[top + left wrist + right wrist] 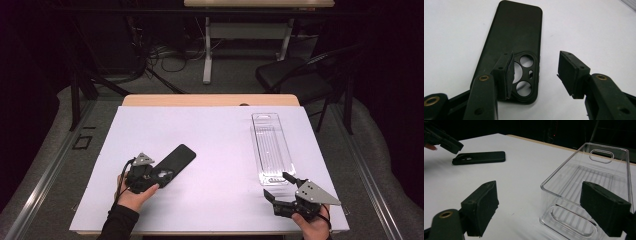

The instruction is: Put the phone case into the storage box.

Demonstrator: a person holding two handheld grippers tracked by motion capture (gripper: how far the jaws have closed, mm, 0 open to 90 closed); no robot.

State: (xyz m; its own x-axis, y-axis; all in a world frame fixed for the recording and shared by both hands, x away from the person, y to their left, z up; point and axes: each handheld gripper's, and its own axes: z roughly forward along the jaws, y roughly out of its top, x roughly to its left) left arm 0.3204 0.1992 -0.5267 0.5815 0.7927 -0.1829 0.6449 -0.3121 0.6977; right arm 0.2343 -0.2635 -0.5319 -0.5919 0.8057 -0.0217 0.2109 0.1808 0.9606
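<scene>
Left gripper [535,72]: jaws spread, nothing pinched. One pad hangs over the camera-cutout end of the black phone case [516,40]; the other stands over bare table beside it. In the high view, the left gripper [152,177] sits at the case's near end; the phone case [174,163] lies flat on the white table [215,150], left of centre, angled away.

Right gripper [540,207]: jaws wide apart, empty, near the close end of a clear plastic bin [589,187]. The bin [271,147] rests on the table's right side, well apart from the case.
</scene>
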